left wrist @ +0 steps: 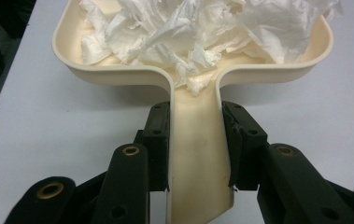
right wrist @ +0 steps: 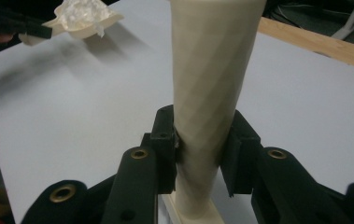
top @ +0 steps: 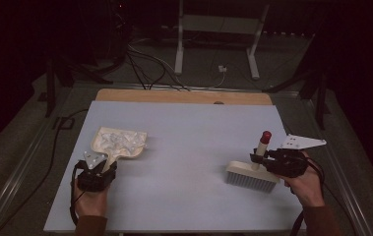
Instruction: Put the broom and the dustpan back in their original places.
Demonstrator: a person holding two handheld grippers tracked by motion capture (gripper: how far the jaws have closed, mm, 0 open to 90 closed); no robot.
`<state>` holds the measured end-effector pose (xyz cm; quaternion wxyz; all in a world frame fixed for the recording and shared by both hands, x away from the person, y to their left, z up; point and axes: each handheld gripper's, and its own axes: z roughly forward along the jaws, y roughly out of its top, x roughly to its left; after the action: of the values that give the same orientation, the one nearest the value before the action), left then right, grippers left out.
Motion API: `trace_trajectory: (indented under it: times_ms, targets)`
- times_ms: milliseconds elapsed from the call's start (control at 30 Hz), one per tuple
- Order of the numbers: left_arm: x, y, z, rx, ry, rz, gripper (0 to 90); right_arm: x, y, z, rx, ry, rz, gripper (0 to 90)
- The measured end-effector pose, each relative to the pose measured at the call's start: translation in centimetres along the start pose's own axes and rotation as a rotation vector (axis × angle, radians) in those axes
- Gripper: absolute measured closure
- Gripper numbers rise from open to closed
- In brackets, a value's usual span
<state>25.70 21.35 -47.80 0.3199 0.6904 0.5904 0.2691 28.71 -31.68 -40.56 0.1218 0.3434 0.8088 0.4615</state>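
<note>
The left gripper (left wrist: 195,140) clamps the dustpan (left wrist: 193,70) by its handle, pan at the table's left. The tissue (left wrist: 202,32) heaped in it could spill if the pan tips. The right gripper (right wrist: 198,149) grips the brush (top: 251,173) by its upright handle at the right; a careless swing could knock the pan or twist the brush loose.

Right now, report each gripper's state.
Left gripper: shut on the dustpan handle; crumpled paper lies in the pan.
Right gripper: shut on the brush handle.
</note>
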Motion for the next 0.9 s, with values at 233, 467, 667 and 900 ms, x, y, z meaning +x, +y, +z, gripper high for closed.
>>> trace_trajectory:
  times_ms: [233, 467, 667, 900]
  targets:
    - [0.1, 0.0, 0.0, 0.001, 0.007, -0.012, 66.3, -0.3, 0.1, -0.8, 0.013, 0.079, 0.001, 70.0]
    - [0.0, -0.2, 0.3, 0.004, 0.012, -0.022, 66.3, -0.4, 0.5, -0.3, 0.109, 0.146, -0.053, 70.0]
    - [-0.3, -0.3, 0.6, -0.002, 0.025, -0.028, 66.2, -1.1, 0.4, 1.1, 0.104, 0.071, -0.03, 68.8]
    - [-1.1, -0.4, 1.2, -0.001, 0.034, -0.02, 66.2, -1.5, 0.6, 3.1, 0.103, -0.045, -0.025, 65.5]
